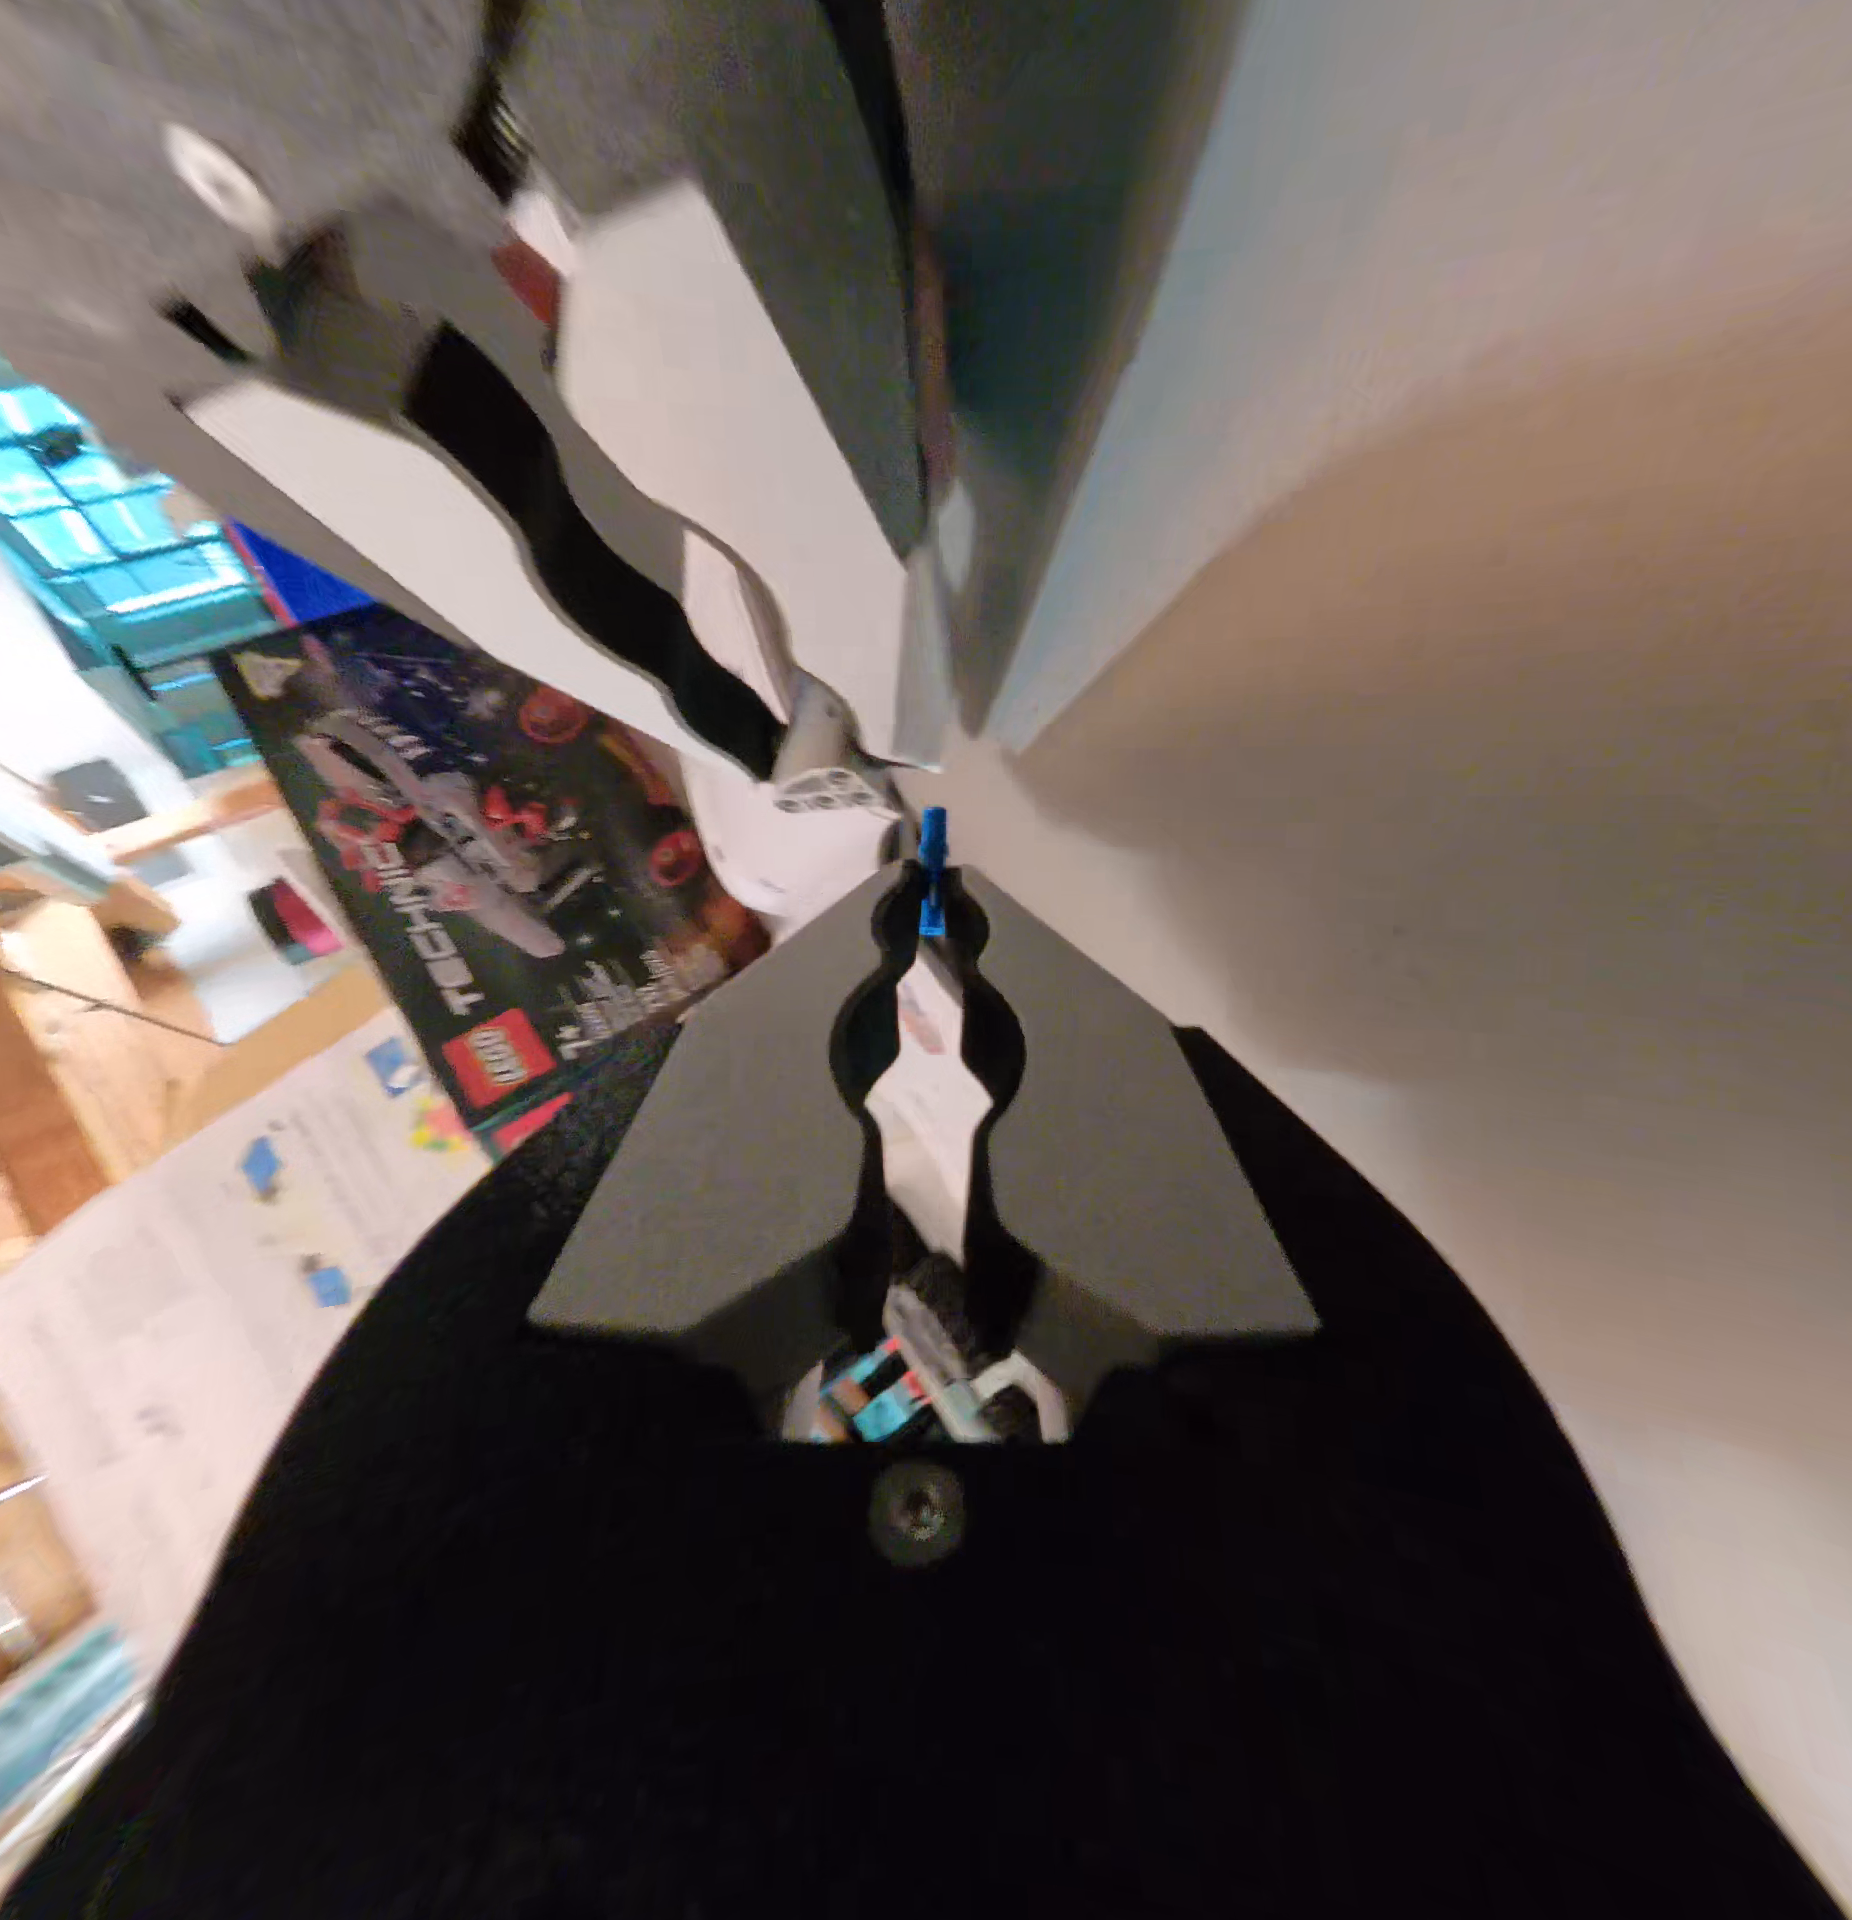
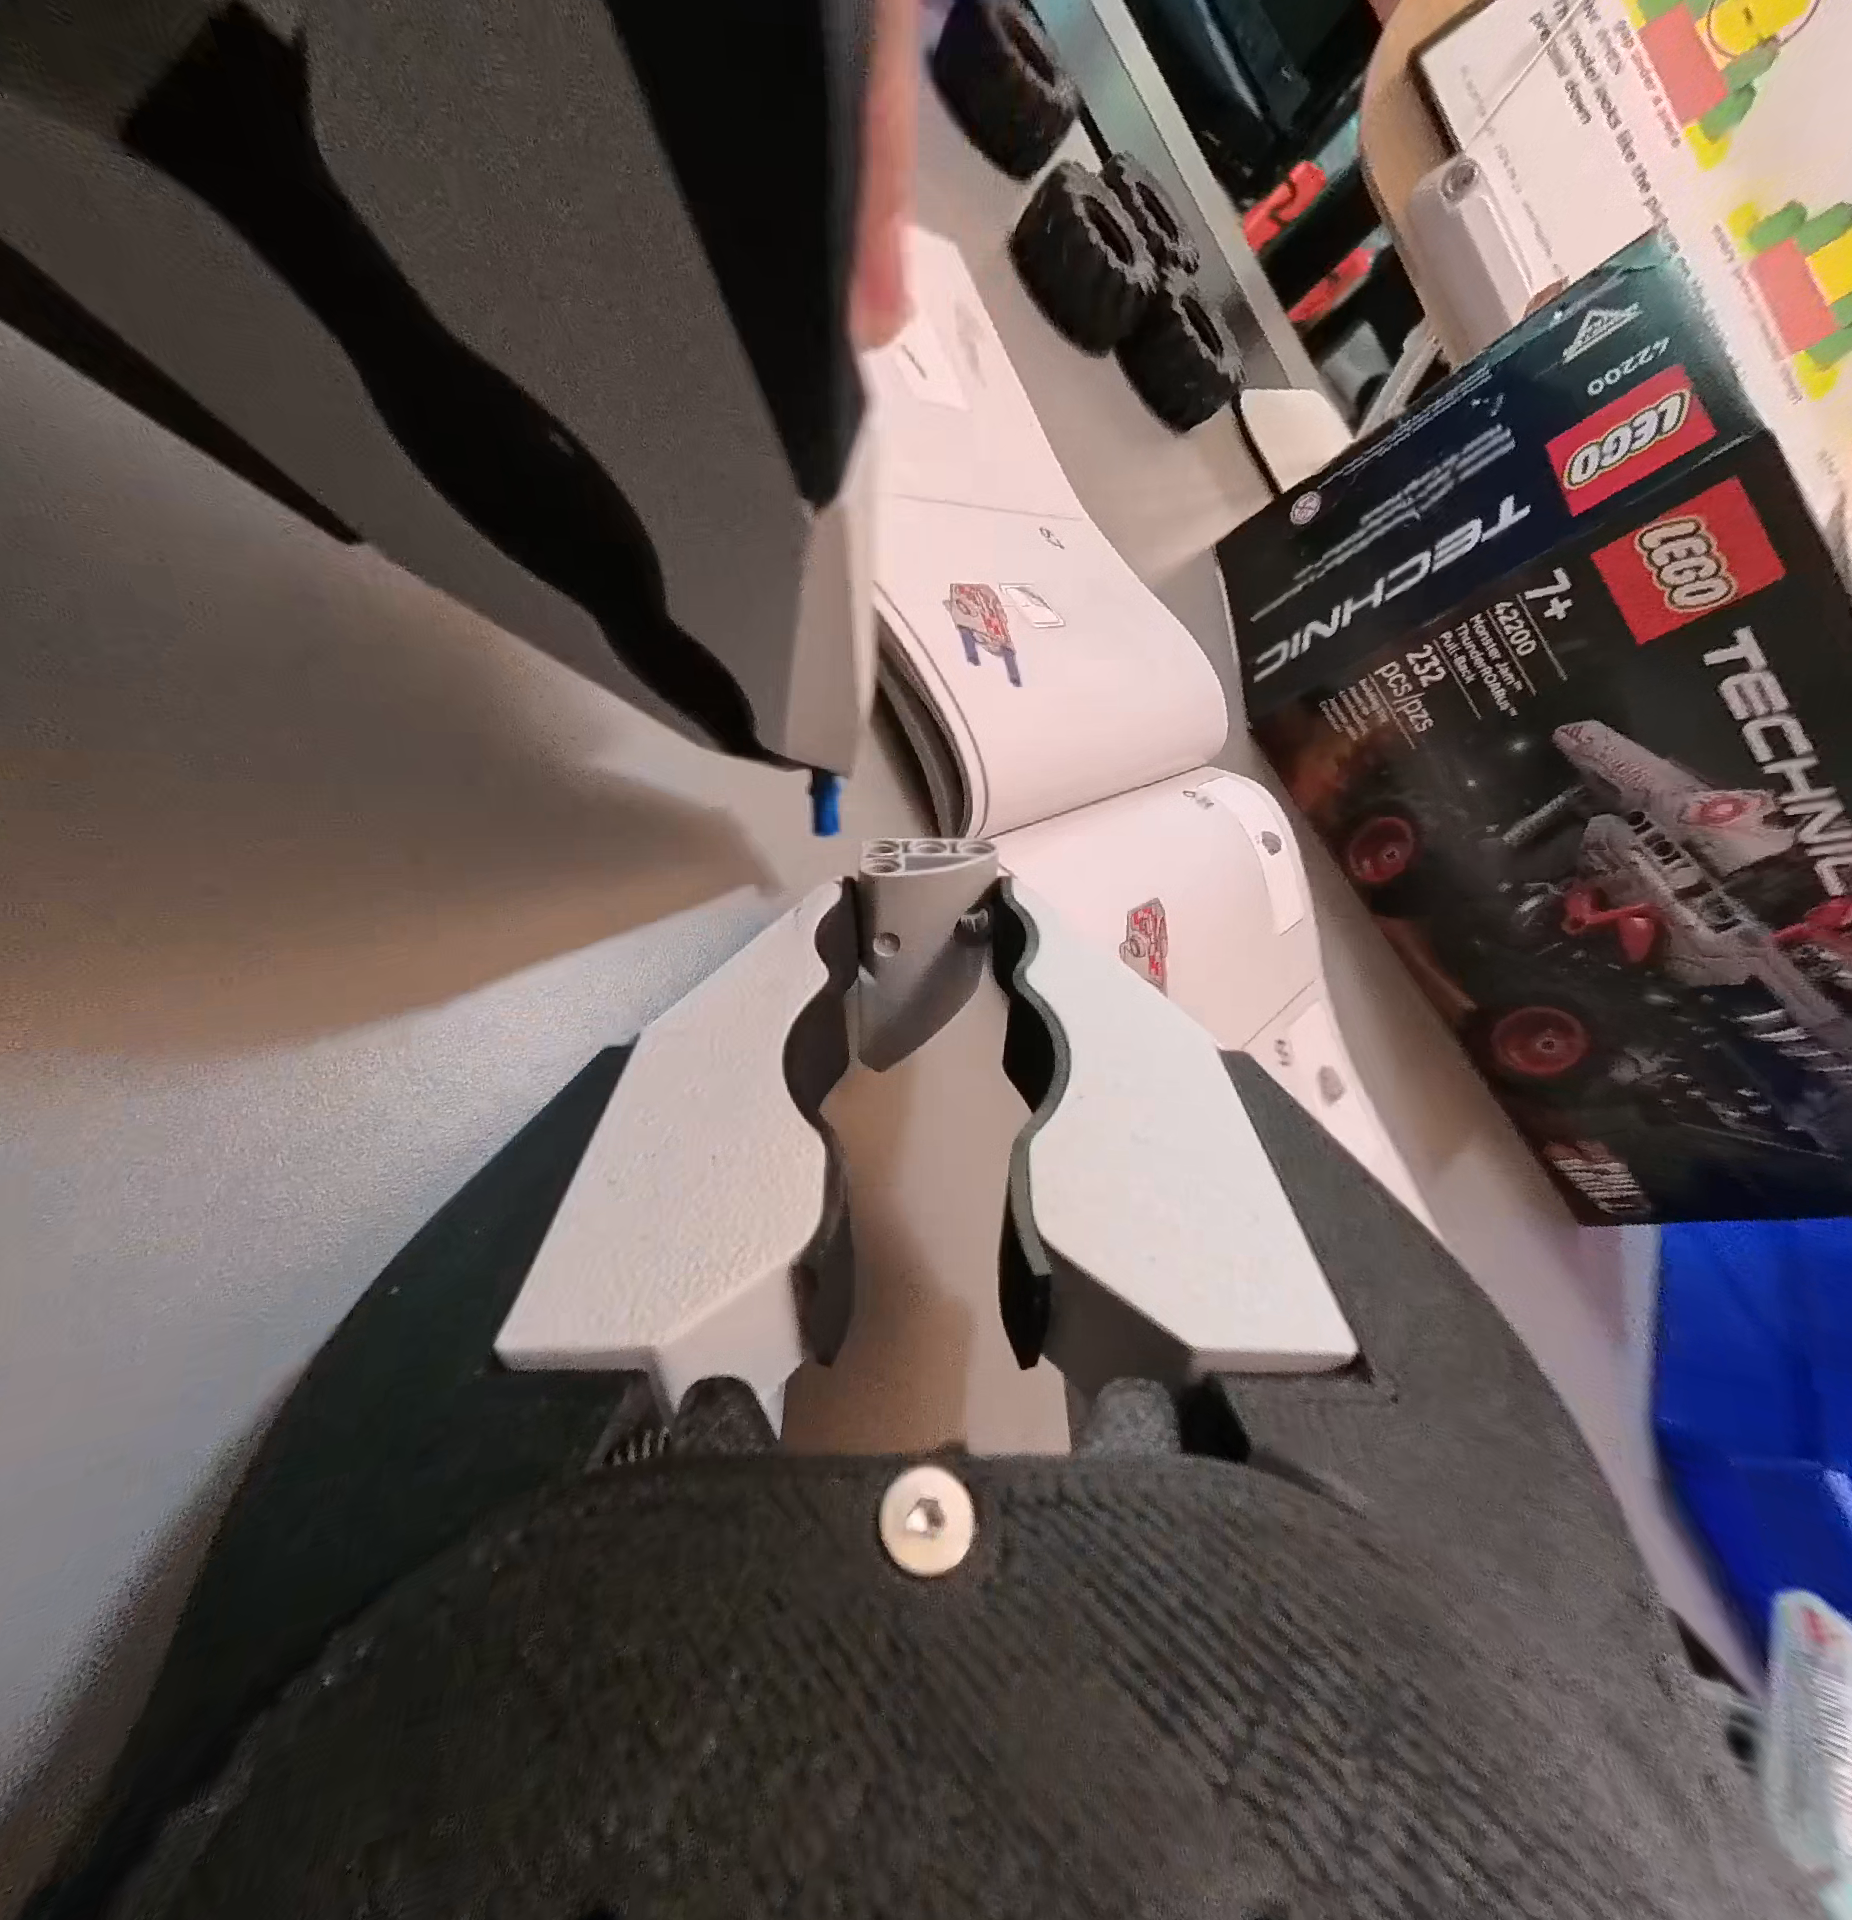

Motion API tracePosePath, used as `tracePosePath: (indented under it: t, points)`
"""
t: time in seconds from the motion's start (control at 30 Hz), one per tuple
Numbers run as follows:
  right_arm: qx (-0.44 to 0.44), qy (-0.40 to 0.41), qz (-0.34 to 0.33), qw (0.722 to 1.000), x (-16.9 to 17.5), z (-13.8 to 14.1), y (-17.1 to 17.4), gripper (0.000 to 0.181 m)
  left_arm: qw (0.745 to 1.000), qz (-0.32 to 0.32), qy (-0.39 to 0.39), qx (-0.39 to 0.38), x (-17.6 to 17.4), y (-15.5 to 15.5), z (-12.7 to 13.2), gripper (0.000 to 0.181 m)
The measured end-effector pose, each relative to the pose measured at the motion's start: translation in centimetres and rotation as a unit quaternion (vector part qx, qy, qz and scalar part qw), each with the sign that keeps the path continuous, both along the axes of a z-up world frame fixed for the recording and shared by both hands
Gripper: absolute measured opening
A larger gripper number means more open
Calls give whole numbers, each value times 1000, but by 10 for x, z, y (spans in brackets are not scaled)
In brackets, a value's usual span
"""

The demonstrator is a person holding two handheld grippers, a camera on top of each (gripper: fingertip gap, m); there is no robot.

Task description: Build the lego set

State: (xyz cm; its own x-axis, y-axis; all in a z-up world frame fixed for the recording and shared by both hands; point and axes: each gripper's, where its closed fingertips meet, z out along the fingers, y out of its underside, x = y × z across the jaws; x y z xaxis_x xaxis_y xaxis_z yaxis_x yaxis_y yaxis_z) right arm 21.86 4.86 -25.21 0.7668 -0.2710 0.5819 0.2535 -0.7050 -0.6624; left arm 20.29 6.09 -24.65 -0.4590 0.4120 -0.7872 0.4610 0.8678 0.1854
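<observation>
Black gripper body with one screw fills the near edge of both wrist views. Left gripper (image 1: 932,894) – dark grey fingers (image 1: 756,1122), jaws nearly together, pinching a small blue pin (image 1: 932,868) at the very tips; pin sticks out past the tips. Right gripper (image 2: 927,914) – light grey fingers (image 2: 714,1143), jaws narrow, clamped on a grey lego piece (image 2: 917,935) with round holes in its end face. Two grippers tip to tip above the white worktop (image 2: 226,1039); blue pin just beside the grey lego piece, a thin gap between them in the right wrist view, contact not confirmed in the left.

Landmark: the lego box (image 2: 1587,831), dark, with a picture of a red-wheeled truck.
- Open instruction booklet (image 2: 1088,748), white pages, lying flat between the box and the gripper tips.
- Black tyres (image 2: 1119,260) clustered beyond the booklet, past the far end of the box.
- Blue bin (image 2: 1784,1455) at the near end of the box.
- Printed sheets with coloured block pictures (image 2: 1732,156) behind the box.

Left view motion-blurred; same box (image 1: 506,894) seen there left of the tips.
</observation>
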Motion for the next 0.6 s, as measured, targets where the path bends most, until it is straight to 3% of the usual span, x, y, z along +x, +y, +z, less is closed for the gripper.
tracePosePath:
  t: [0.03, 0.17, 0.27, 0.33, 0.4, 0.47, 0.6]
  points:
    - [8, 18, 3, 1000, 0, 0, -1, 23, 1000, 7, 22, -8, 0, 4, -6, 1]
    - [12, 63, 28, 998, -4, -3, 1, 24, 994, 31, 86, -60, -1, 14, -18, 1]
    - [13, 147, 72, 986, -10, -8, 4, 23, 984, 50, 137, -101, -2, 16, -19, 2]
    - [16, 217, 89, 972, -12, -12, 4, 30, 982, 52, 145, -105, -1, 18, -21, 2]
    - [15, 285, 108, 952, -18, -15, 3, 49, 982, 54, 145, -109, 1, 19, -21, 2]
    - [20, 335, 115, 935, -21, -15, 1, 51, 981, 56, 148, -109, 2, 18, -21, 2]
    - [42, 385, 77, 919, -12, -13, -1, 34, 980, 56, 154, -115, 3, 17, -22, 2]
